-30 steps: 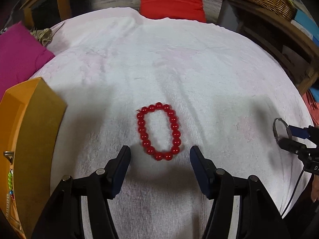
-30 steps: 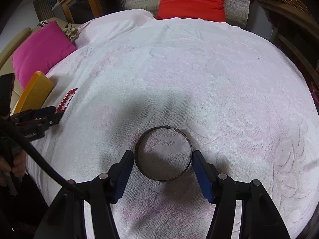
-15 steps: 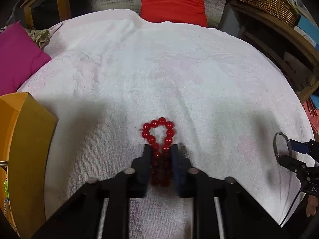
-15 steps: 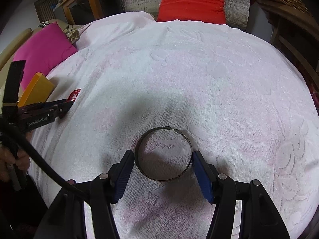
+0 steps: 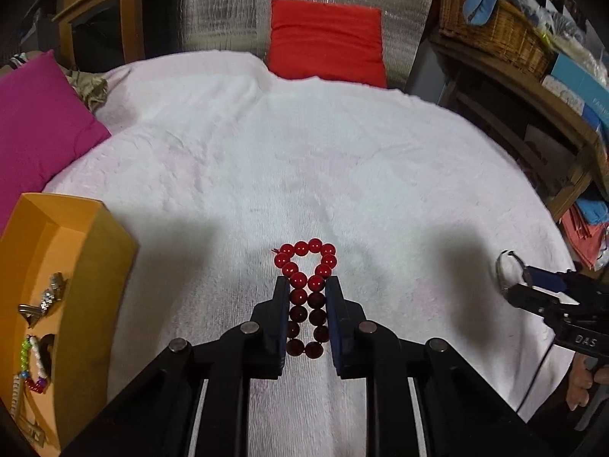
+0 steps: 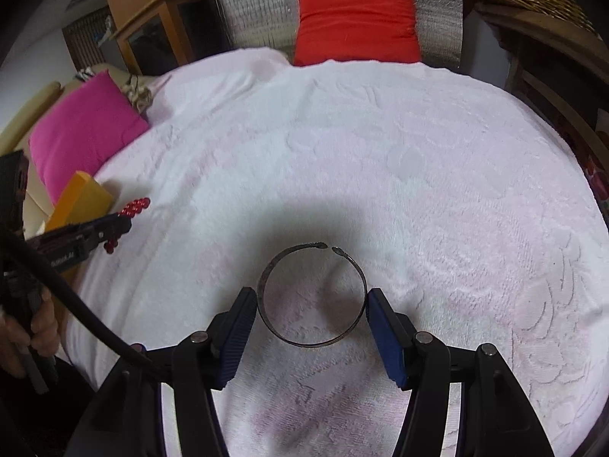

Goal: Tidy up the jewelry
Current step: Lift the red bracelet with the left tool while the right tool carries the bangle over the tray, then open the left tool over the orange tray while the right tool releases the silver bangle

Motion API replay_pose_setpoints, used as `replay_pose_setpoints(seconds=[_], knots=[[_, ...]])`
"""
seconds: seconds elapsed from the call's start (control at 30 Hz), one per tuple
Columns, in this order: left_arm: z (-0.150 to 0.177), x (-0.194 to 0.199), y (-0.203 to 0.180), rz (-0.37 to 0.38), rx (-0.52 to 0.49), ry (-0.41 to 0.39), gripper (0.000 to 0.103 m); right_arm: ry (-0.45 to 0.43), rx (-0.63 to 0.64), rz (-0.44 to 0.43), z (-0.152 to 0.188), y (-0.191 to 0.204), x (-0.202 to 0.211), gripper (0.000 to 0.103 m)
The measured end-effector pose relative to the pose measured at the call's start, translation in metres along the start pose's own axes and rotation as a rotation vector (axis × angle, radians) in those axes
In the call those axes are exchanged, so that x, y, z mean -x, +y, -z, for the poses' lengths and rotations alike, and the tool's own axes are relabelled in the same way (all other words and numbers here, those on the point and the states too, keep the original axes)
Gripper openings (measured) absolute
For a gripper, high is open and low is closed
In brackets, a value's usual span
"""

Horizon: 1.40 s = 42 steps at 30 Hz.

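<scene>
White towelling [image 5: 236, 160] fills the left wrist view; low at centre the red bead bracelet [image 5: 308, 266] is pinched narrow by the left gripper [image 5: 306, 285], the orange tray [image 5: 87, 251] at lower left. Beads may be squeezed out.

Lower centre in the right view, the open metal bangle [image 6: 312, 297] is touched by the right gripper [image 6: 310, 301], whose jaws are wide; whether it is gripped cannot be told, and it could be sprung free.

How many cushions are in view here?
2. A red cushion stands at the far edge of the white cover, and a pink cushion lies at its left edge. Others may be out of frame.
</scene>
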<state>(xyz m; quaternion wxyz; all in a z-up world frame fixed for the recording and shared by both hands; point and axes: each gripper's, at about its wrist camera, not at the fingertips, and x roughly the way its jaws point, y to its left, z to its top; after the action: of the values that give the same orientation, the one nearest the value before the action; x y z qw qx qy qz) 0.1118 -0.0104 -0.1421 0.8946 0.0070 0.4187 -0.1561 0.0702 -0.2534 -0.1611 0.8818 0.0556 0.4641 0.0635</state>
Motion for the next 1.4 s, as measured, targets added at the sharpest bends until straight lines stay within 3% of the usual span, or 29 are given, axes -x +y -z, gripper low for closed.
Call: replay_pose_setpoints(seconds=[0.27,0.47,0.6,0.77,1.0,1.17,1.4], knots=[[0.005,0.061,0.005,-0.03,0.012,-0.097,0.019,-0.065,0.021,-0.058,-0.009,0.028,0.014,0.063],[0.017,0.126,0.046,-0.101,0.054,-0.158,0.019,-0.123,0.077,-0.143,-0.025,0.078,0.028,0.063],[0.03,0.164,0.089,-0.182,0.092,-0.176,0.019,-0.134,0.165,-0.218,-0.035,0.137,0.036,0.063],[0.069,0.193,0.152,-0.306,0.176,-0.143,0.019,-0.107,0.29,-0.291,-0.046,0.223,0.029,0.063],[0.102,0.17,0.194,-0.341,0.253,-0.043,0.019,-0.043,0.401,-0.363,-0.067,0.321,0.002,0.063],[0.104,0.139,0.197,-0.335,0.216,0.02,0.019,0.052,0.442,-0.372,-0.081,0.375,-0.038,0.063],[0.109,0.105,0.197,-0.353,0.169,0.103,0.019,0.204,0.422,-0.373,-0.102,0.419,-0.117,0.063]])
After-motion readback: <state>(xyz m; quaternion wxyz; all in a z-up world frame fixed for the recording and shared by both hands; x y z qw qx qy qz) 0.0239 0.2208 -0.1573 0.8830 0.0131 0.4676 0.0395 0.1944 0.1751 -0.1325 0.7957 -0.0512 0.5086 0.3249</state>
